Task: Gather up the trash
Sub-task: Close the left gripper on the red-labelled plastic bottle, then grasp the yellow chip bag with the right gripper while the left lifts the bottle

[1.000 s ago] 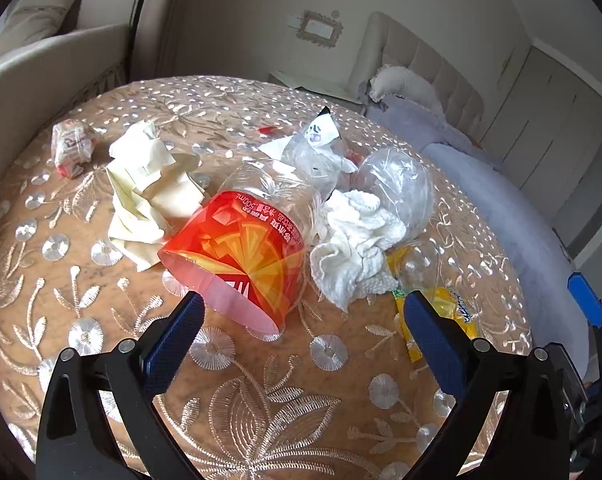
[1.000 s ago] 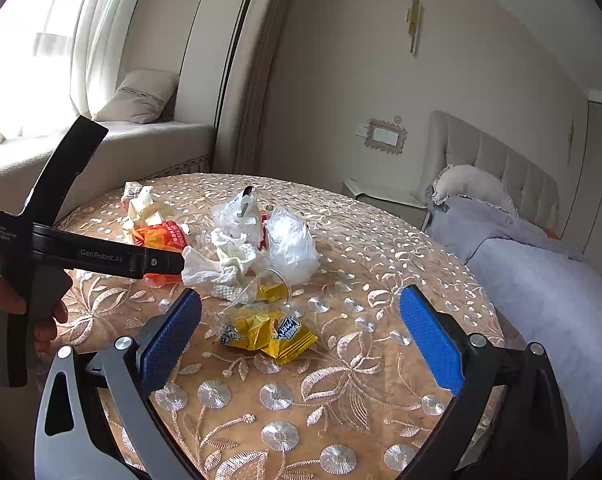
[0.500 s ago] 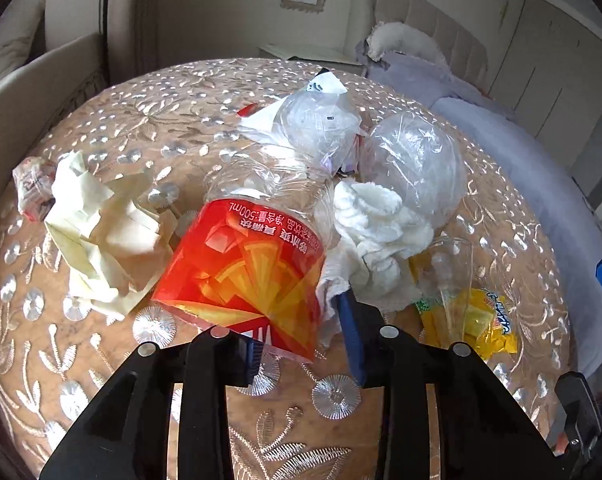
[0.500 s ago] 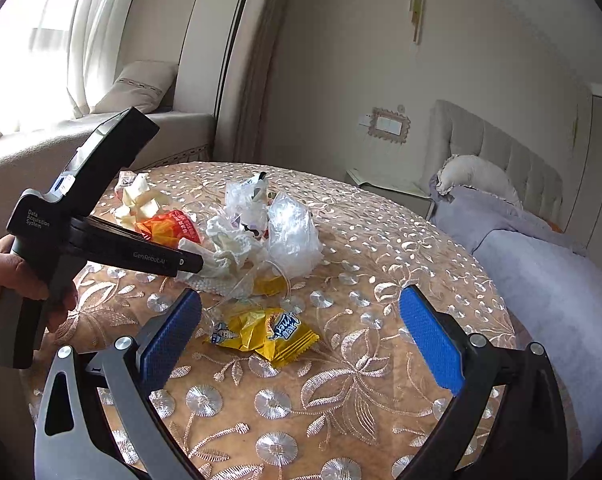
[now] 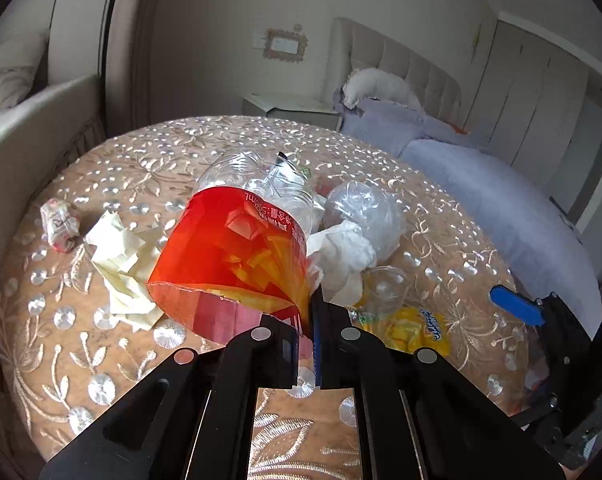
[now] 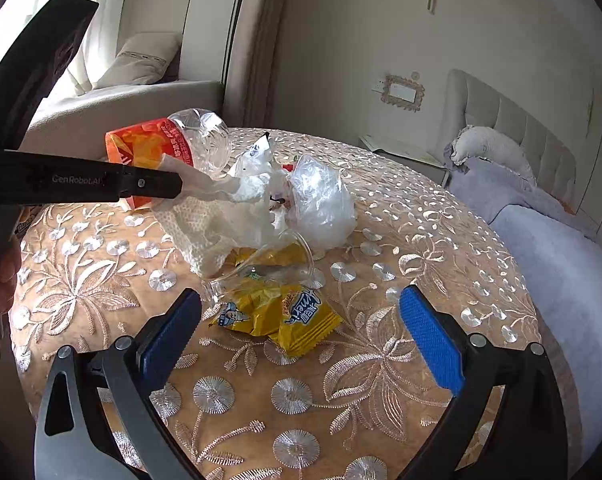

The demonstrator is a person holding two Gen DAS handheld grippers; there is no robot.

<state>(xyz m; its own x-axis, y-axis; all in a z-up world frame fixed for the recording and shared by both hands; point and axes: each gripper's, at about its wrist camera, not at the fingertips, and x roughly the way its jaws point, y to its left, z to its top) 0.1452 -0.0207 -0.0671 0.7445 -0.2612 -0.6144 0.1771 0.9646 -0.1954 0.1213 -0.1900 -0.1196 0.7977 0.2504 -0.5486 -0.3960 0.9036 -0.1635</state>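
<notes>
left tongs [image 5: 306, 332]: now clamped on red-labelled bottle's [image 5: 237, 256] cut rim, pinching white tissue [image 6: 213, 216] too, lifted off desk [image 5: 101, 344] | right tongs [image 6: 297, 344]: wide, empty, above yellow wrapper [image 6: 285, 312] near edge | meaning: first trash in hand, pile remains

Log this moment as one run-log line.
left gripper: shut on bottle, tissue caught too | right gripper: open, above yellow wrapper | table: trash remains
</notes>
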